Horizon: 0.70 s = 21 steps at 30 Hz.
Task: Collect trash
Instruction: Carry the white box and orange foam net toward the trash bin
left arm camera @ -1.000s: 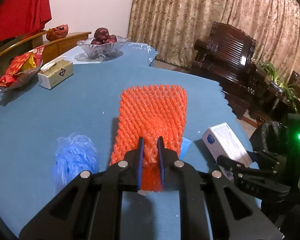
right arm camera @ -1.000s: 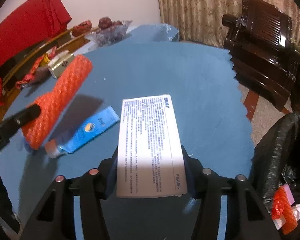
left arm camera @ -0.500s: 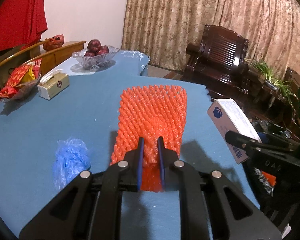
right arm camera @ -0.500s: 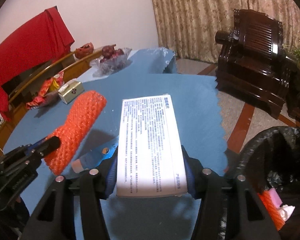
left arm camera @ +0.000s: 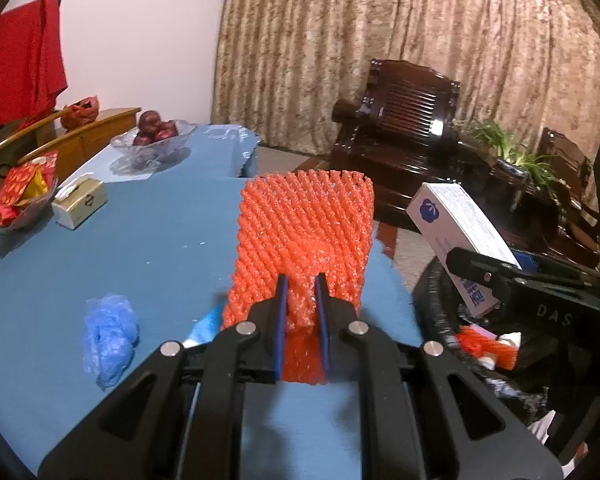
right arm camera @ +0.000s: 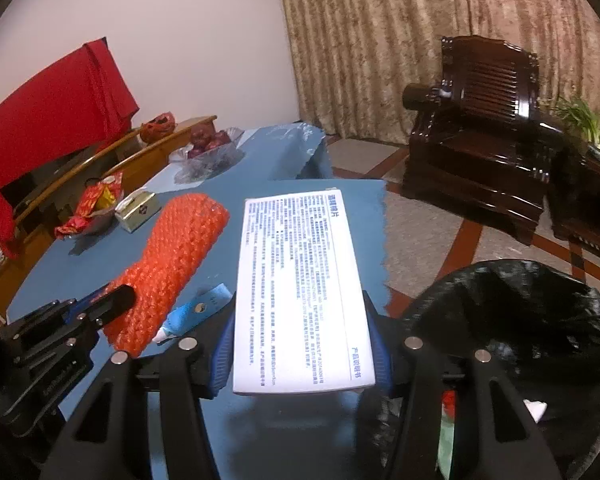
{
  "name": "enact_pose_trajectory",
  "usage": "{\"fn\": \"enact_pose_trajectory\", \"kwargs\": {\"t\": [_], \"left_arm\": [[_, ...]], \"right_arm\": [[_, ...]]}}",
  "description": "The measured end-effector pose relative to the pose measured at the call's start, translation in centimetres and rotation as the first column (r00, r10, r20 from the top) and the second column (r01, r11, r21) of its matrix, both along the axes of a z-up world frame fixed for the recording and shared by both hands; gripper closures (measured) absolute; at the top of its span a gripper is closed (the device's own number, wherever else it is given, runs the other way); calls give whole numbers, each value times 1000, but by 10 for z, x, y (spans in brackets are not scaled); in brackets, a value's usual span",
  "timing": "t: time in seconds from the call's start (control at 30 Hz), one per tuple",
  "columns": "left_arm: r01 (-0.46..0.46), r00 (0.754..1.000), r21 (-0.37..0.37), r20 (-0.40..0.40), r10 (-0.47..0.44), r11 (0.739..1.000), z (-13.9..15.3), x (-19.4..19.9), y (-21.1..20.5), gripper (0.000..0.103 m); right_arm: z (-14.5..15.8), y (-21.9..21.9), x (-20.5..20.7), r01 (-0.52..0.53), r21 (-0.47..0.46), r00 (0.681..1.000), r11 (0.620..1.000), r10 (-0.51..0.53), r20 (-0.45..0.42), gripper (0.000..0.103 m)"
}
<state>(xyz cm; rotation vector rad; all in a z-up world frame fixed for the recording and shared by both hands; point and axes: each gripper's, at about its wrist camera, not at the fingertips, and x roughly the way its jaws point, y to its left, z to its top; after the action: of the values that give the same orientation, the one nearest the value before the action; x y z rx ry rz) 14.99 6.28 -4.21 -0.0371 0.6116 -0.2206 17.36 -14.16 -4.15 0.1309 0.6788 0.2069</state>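
Left gripper (left arm camera: 302,304) pinches the orange foam net (left arm camera: 305,232) by its near edge, soft and light so it droops, right gripper (right arm camera: 305,354) clamps the stiff, light white box (right arm camera: 300,296) across its width, both up beside the black trash bin (right arm camera: 540,312).

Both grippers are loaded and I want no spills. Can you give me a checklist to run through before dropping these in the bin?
1. Left gripper shut on orange foam net: ok.
2. Right gripper shut on white box: ok.
3. Black bin bag mouth open: ok.
4. White box directly above the bin opening: cannot tell.
5. Net over the bin: not ok, mostly over the table.
6. Table trash all collected: not ok, blue plastic wad and blue tube remain.
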Motion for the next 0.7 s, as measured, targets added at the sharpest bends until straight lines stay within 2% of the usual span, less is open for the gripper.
{"fn": "enact_pose_trajectory", "kwargs": {"t": [0.33, 0.7], "left_arm": [[91, 996, -14, 15, -90, 996, 8, -12, -54, 91], [206, 978, -15, 23, -205, 978, 8, -10, -114, 91]], "right_arm": [[12, -45, -28, 81, -7, 996, 997, -81, 23, 48], [13, -108, -56, 189, -25, 982, 982, -188, 32, 48]]}}
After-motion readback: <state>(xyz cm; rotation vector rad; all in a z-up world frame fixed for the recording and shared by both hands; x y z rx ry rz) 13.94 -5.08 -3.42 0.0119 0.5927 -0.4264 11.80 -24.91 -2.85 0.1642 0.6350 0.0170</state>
